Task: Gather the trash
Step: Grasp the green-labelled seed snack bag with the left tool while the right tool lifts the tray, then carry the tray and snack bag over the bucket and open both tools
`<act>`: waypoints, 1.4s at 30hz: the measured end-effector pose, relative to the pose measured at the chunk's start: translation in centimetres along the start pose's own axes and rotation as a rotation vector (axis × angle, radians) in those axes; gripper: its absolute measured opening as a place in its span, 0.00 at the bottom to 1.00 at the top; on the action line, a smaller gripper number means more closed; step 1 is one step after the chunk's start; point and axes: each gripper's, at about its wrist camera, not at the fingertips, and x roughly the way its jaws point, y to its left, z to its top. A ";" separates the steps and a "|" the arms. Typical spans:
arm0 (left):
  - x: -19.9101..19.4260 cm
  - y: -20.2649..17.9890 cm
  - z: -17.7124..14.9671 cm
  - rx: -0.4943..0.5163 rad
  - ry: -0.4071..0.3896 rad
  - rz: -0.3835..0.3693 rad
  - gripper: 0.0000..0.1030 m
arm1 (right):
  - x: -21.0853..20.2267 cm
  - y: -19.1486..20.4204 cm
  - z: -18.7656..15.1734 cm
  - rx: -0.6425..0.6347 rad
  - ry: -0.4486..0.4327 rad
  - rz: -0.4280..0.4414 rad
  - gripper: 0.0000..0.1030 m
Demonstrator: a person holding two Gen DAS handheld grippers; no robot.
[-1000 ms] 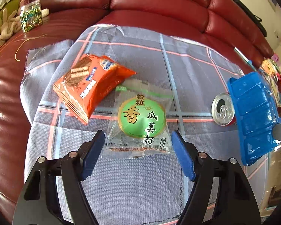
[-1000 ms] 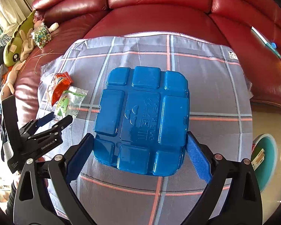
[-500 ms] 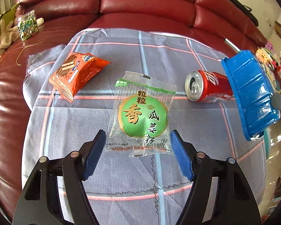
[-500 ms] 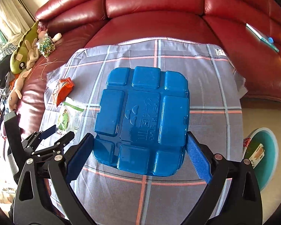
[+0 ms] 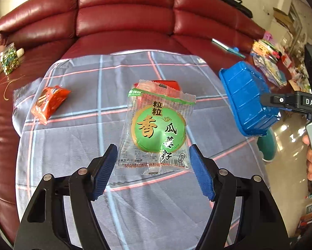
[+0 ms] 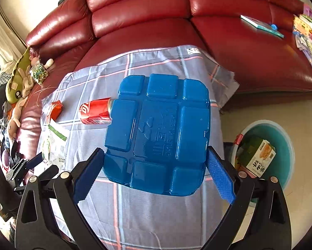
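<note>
Judging by how things lie, the cleanup is partway through. A bin on the floor beside the sofa already holds a green carton and something red at its rim, so some trash looks binned.

Two pieces are in the tongs. The left gripper has a clear seed packet with a green label between its pads; the packet hangs off the cloth, its lower corners by the pads, so it appears pinched and carried, though the contact itself is hard to make out. The right gripper is clenched on a blue tray, pads against both its sides, holding it above the cloth's near edge with the bin just off to the right.

Left on the plaid cloth: a red can lying on its side, partly behind the tray, and an orange wafer pack near the cloth's left edge. In the left view the can shows only as a red patch behind the packet.

So two items need dropping in the bin, then two more pickups. Toys and a jar at the sofa's far left, and books at right, seem not to be trash
</note>
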 end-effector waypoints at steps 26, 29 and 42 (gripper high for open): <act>11.4 -24.9 2.7 0.380 0.142 -0.205 0.70 | -0.6 -25.9 -5.7 0.347 0.038 -0.191 0.90; 12.5 -26.2 2.6 0.400 0.157 -0.215 0.70 | 0.7 -26.8 -5.7 0.365 0.061 -0.163 0.91; 16.3 -29.7 2.1 0.452 0.221 -0.243 0.70 | 3.2 -28.4 -5.4 0.422 0.075 -0.124 0.91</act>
